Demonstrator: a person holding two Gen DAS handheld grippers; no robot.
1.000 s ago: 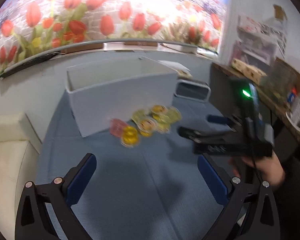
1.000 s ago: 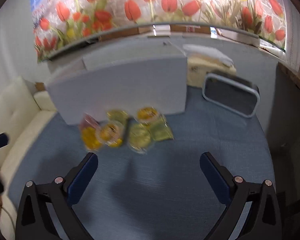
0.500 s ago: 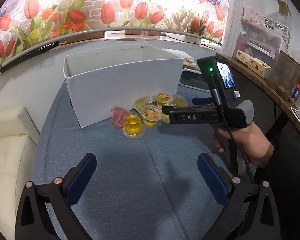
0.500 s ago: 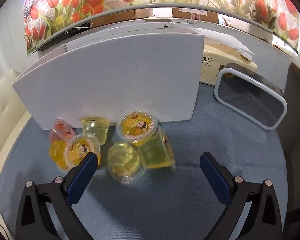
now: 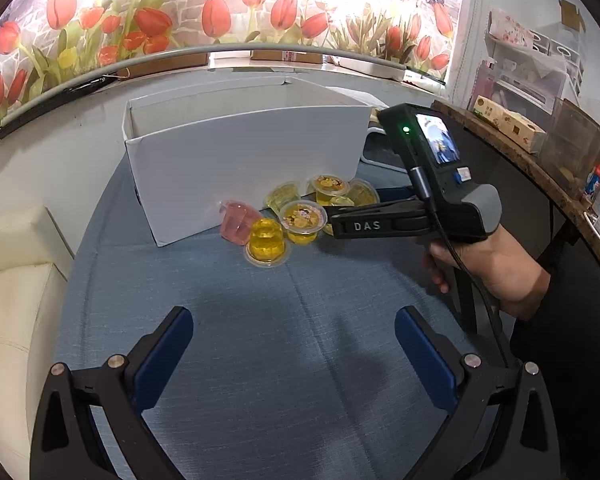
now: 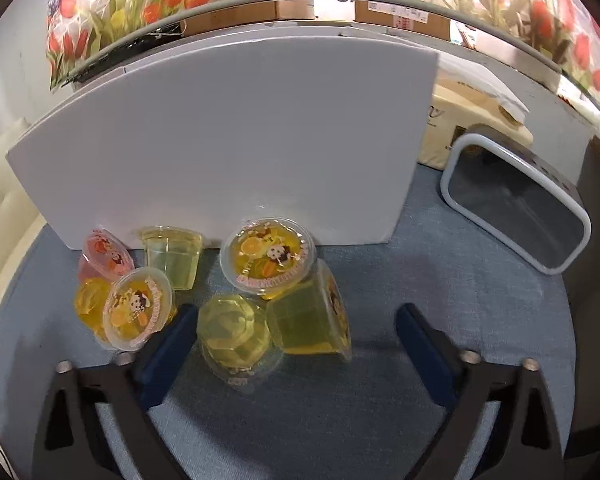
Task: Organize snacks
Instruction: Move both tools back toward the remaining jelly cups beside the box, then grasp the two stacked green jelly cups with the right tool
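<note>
Both views are sharp and evenly lit, pretty bright overall. The tulip mural [image 5: 260, 8] at the far wall is blown out near the top, so light comes from up there. Soft shadows sit on the blue tablecloth [image 5: 300, 360] near the fingers. Heavy fisheye bend, with black vignette in the corners. The jelly cups [image 6: 236, 328] show small glare spots.

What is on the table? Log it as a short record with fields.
surface: blue cloth table
container: white box, open top, behind the cups
snacks: jelly cups clustered at the box's front wall, none seen inside
right gripper: jaws closing, two pale cups between them, pads not pressing
left gripper: open, nothing between its jaws
</note>
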